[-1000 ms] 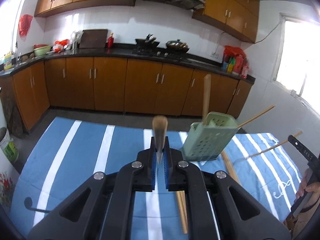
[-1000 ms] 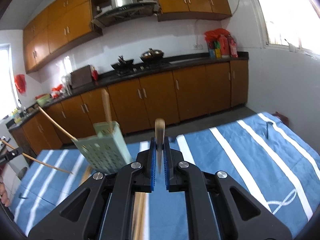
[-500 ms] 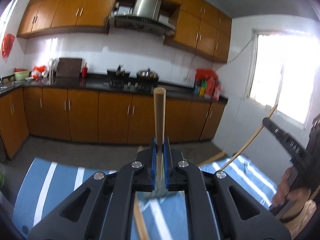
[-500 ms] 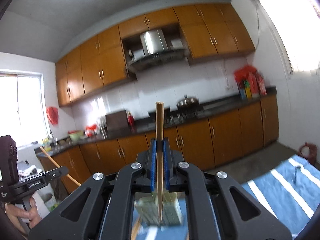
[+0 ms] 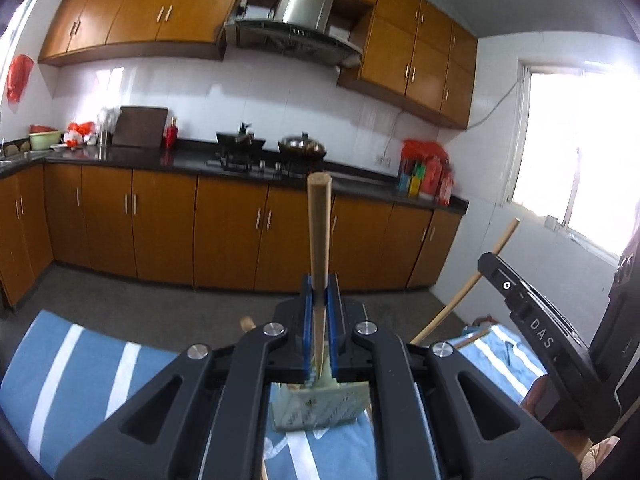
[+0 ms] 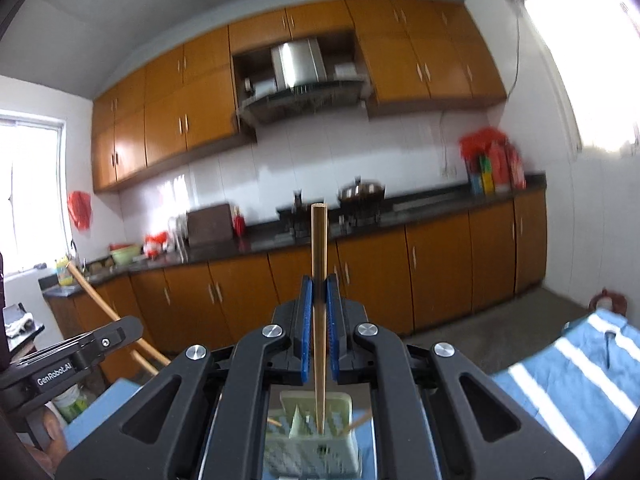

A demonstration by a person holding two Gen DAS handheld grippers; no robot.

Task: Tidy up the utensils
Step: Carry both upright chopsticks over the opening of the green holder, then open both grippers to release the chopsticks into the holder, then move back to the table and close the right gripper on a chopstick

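My left gripper (image 5: 319, 292) is shut on a thick wooden stick (image 5: 319, 232) that stands upright between the blue pads. Its lower end reaches down to the pale green perforated holder (image 5: 320, 408) on the blue striped cloth (image 5: 100, 376). My right gripper (image 6: 319, 292) is shut on a thin wooden chopstick (image 6: 319, 280), held upright, its tip inside the same green holder (image 6: 312, 440). The right gripper's body with its chopstick (image 5: 464, 292) shows at the right of the left wrist view. The left gripper's body shows at the left of the right wrist view (image 6: 68, 364).
More wooden sticks (image 6: 356, 424) lean in the holder. Orange kitchen cabinets (image 5: 224, 228), a dark counter with a stove and pots (image 5: 272, 156) stand behind. Bright windows (image 5: 580, 168) sit at the side. A floor gap lies between cloth and cabinets.
Both grippers have tilted from looking down at the table to looking level. The held sticks have swung upright and now stand over the green holder, which was off to the side a second ago.
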